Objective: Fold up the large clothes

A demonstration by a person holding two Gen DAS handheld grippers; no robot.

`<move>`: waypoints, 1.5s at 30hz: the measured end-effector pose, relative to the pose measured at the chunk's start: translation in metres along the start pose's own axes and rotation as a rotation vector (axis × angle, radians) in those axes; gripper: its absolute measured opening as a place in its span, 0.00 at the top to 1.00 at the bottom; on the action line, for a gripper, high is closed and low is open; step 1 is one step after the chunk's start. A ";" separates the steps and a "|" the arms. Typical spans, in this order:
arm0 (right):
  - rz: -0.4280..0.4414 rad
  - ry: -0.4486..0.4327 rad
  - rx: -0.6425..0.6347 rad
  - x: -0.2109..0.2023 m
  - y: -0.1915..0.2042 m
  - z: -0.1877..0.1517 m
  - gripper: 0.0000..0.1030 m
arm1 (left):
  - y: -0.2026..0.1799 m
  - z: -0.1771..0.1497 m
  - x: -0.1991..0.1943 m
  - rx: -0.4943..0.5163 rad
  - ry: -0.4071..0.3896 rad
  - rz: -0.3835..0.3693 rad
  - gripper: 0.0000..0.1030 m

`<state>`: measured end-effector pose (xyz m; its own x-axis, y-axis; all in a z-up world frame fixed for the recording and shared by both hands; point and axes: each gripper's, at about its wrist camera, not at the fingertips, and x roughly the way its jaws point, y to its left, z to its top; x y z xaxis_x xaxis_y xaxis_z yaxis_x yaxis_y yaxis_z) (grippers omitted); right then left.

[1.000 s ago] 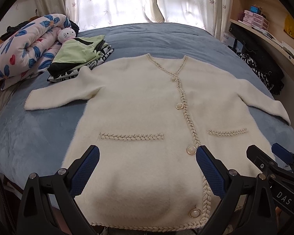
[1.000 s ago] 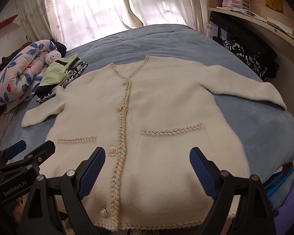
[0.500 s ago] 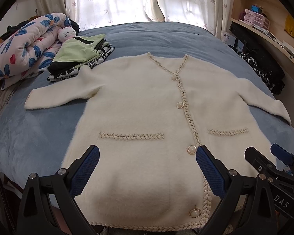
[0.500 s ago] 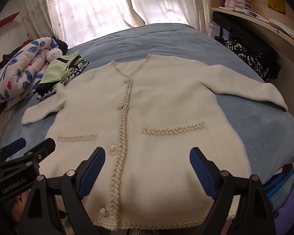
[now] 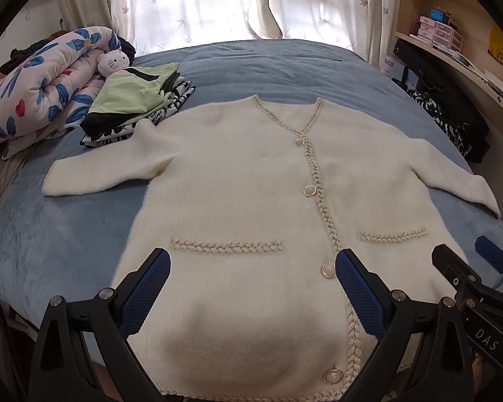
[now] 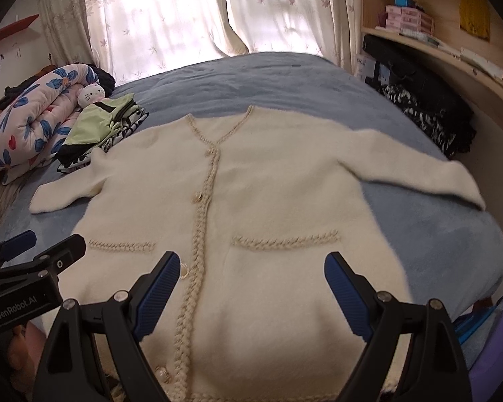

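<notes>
A cream fluffy cardigan (image 5: 251,181) with braided trim and pearl buttons lies flat, front up, on the blue bed (image 5: 67,241), both sleeves spread out. It also shows in the right wrist view (image 6: 278,194). My left gripper (image 5: 251,268) is open and empty, held above the hem on the left half. My right gripper (image 6: 251,271) is open and empty above the hem on the right half. The right gripper's fingers (image 5: 452,268) show at the right edge of the left wrist view, and the left gripper's fingers (image 6: 60,251) at the left edge of the right wrist view.
A stack of folded clothes (image 5: 134,107) with a green top lies by the cardigan's left sleeve. A rolled floral quilt (image 5: 40,83) and a plush cat (image 5: 112,62) lie behind it. Dark clothes (image 5: 452,117) and wooden shelves (image 5: 469,50) stand on the right. Curtains hang at the far side.
Both grippers have tilted slightly, so the cardigan sits a little lower in each view. Both stay open and the cardigan has not moved.
</notes>
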<state>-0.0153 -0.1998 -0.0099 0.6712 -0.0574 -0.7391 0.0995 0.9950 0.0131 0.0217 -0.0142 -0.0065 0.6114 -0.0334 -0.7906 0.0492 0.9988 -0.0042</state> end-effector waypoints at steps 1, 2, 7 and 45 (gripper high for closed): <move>-0.008 -0.006 -0.007 0.000 -0.002 0.004 0.14 | -0.001 0.003 -0.001 0.002 -0.002 -0.002 0.05; -0.011 -0.013 -0.012 -0.001 -0.003 0.010 0.14 | -0.002 0.008 -0.001 0.006 -0.008 -0.004 0.05; 0.031 -0.053 0.002 -0.010 -0.014 0.044 0.14 | -0.012 0.032 -0.009 0.035 -0.061 -0.003 0.05; -0.124 0.235 0.895 0.157 -0.439 0.030 0.22 | -0.309 0.164 0.196 0.286 -0.038 -0.174 0.38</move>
<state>0.0684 -0.6483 -0.1109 0.4619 -0.0433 -0.8859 0.7550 0.5434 0.3671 0.2561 -0.3357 -0.0599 0.6030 -0.2091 -0.7698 0.3714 0.9277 0.0390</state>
